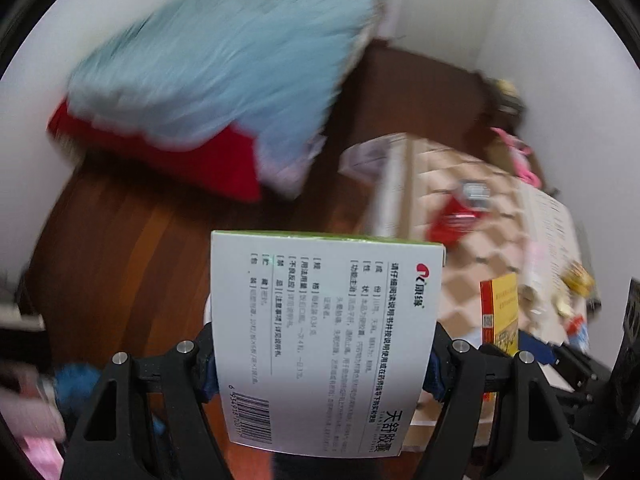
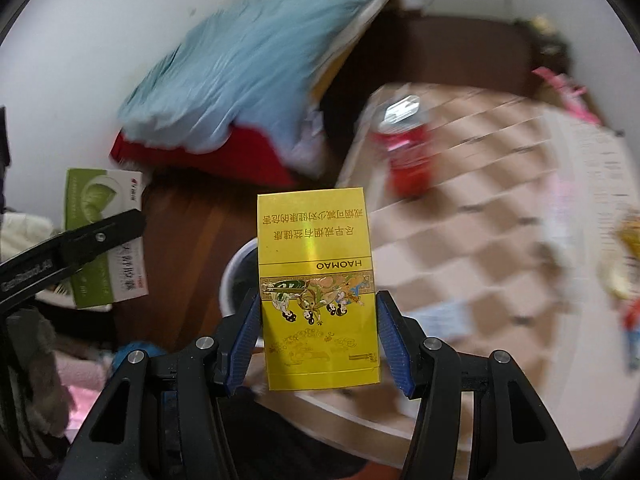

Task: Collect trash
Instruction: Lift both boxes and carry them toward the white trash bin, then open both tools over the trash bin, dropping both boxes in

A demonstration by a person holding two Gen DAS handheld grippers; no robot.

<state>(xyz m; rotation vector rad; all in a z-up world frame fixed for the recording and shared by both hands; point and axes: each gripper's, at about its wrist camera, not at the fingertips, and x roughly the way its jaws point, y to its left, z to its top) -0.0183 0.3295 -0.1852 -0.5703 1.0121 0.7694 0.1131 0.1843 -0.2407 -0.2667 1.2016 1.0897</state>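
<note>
We hold one piece of trash in each gripper. Our left gripper [image 1: 324, 364] has its fingers closed against the two long sides of a white and green medicine box [image 1: 326, 340], gripping it low so that most of the box stands up past the fingertips. Our right gripper [image 2: 318, 336] carries a yellow cigarette pack [image 2: 318, 312] the same way; its blue pads [image 2: 244, 336] sit at the pack's sides, though on the right a thin gap shows, so the pinch looks light.

Both boxes are lifted clear of the table [image 2: 480, 240], over the dark wooden floor [image 1: 132, 240] beside the table's left edge. Right under the yellow pack shows the rim of a white bin [image 2: 236, 272] with a dark inside, and that, we judge, is why both boxes hang here: they are lined up for dropping in. A red can [image 2: 406, 152] stands near the table's far left corner, and small wrappers [image 1: 576, 280] lie along its right edge, so more collecting remains. The background is blurred, so finer details are unclear.
</note>
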